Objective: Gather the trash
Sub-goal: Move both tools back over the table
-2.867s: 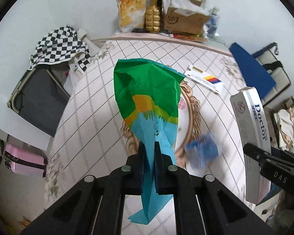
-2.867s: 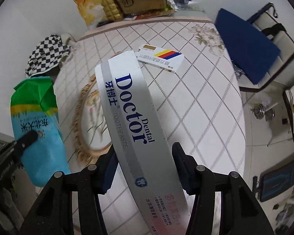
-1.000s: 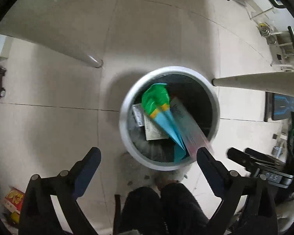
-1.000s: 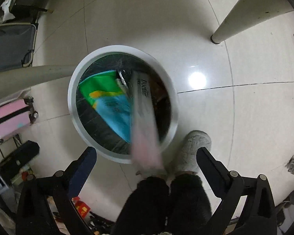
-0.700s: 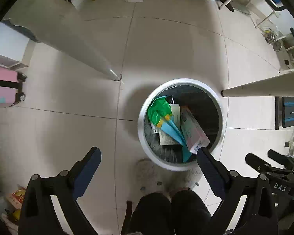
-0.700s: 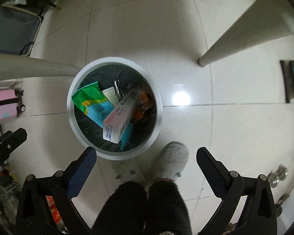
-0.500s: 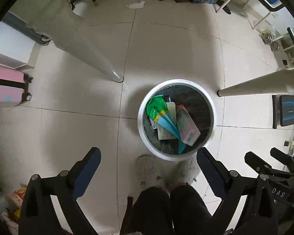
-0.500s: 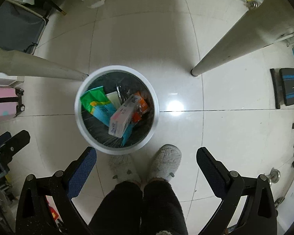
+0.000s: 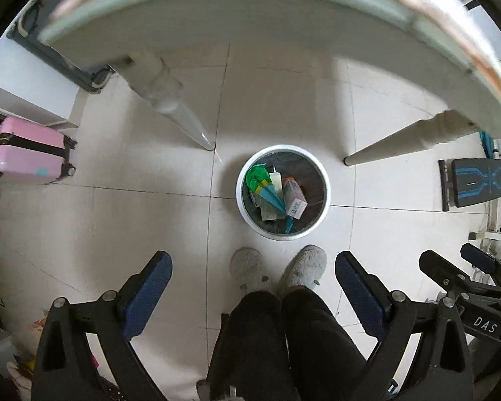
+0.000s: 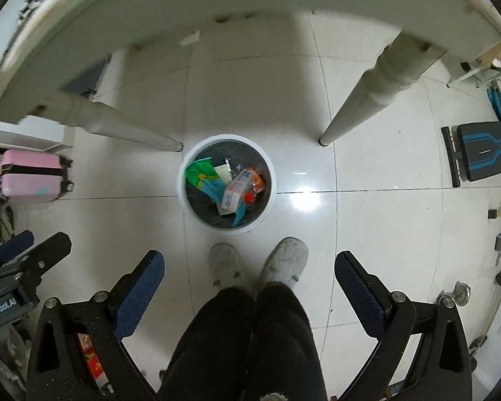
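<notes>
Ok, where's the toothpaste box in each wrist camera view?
Left wrist: the toothpaste box lies in the white bin, right of centre, beside the green bag.
Right wrist: the box lies mid-bin, just left of picture centre.
Shared landmark: the pink suitcase at far left in both.

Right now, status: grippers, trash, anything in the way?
Left gripper open, empty. Right gripper open, empty. Green-blue bag and toothpaste box lying in the bin. Slippered feet beside the bin, tabletop overhead.
</notes>
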A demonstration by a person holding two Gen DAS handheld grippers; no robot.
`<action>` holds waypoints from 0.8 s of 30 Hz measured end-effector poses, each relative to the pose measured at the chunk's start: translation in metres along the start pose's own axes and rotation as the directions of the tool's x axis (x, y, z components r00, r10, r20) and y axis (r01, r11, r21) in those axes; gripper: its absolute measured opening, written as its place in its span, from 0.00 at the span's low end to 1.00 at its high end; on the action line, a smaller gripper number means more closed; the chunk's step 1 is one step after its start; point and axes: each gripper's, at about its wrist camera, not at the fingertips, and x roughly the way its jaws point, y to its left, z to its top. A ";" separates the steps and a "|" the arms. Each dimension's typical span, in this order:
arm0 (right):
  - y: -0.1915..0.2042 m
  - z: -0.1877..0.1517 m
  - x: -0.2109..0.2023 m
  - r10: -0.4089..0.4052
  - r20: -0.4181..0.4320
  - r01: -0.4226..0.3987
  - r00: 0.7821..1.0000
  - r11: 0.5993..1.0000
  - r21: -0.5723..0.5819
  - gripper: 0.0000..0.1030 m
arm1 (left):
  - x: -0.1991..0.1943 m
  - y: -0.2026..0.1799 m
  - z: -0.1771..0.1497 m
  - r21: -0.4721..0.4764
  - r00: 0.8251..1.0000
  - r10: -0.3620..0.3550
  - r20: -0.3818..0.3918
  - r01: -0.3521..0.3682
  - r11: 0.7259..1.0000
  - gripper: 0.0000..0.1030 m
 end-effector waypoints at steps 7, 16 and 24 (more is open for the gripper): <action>0.006 -0.016 -0.104 0.012 0.060 -0.013 0.998 1.000 0.012 1.00 | -0.084 -0.004 -0.006 0.020 1.000 -0.002 0.023 0.002 1.000 0.97; 0.017 -0.012 -0.203 0.062 0.105 -0.064 0.993 0.998 0.016 1.00 | -0.165 -0.001 0.017 0.002 0.987 0.001 0.163 -0.001 1.000 0.97; 0.013 0.090 -0.242 0.122 0.178 -0.128 0.976 0.992 0.023 1.00 | -0.193 -0.016 0.116 -0.083 0.946 0.141 0.291 -0.122 0.989 0.97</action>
